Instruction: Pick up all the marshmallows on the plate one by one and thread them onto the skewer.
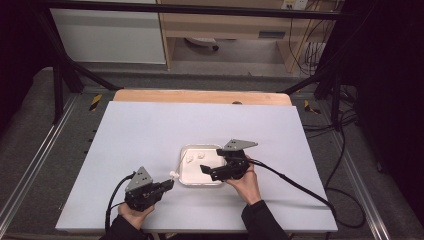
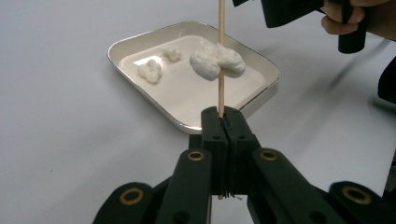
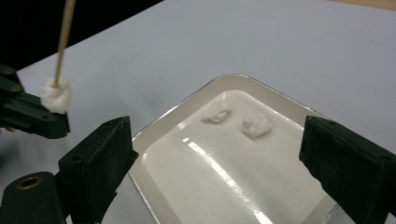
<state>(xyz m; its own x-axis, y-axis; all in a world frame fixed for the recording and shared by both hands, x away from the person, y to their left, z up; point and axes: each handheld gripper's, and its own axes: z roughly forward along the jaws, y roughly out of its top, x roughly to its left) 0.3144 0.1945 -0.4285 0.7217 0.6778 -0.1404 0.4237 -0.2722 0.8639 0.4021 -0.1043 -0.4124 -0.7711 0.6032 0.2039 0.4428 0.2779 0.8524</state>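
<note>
Your left hand-held gripper has its jaws pressed together on a thin wooden skewer, which stands up out of the jaw tips in the left gripper view. A white, fluffy lump is threaded onto that skewer partway up, clear of the jaws. In the high view this hand-held gripper sits low on the pale bench, just left of the tray, with the lump showing as a small white spot beside the tray's near-left corner. The shallow white tray with its shiny rim lies near the middle of the bench, and two smaller white lumps and rest side by side inside it toward the far end, close together but apart. Your right hand-held gripper has its jaws spread wide with nothing between them; in its own view the two black pads frame the tray from either side, and the skewered lump appears off to the upper left beside the other gripper's black jaw. In the high view your right hand holds that hand-held gripper over the tray's near-right portion, its cable trailing off across the bench to the right.
</note>
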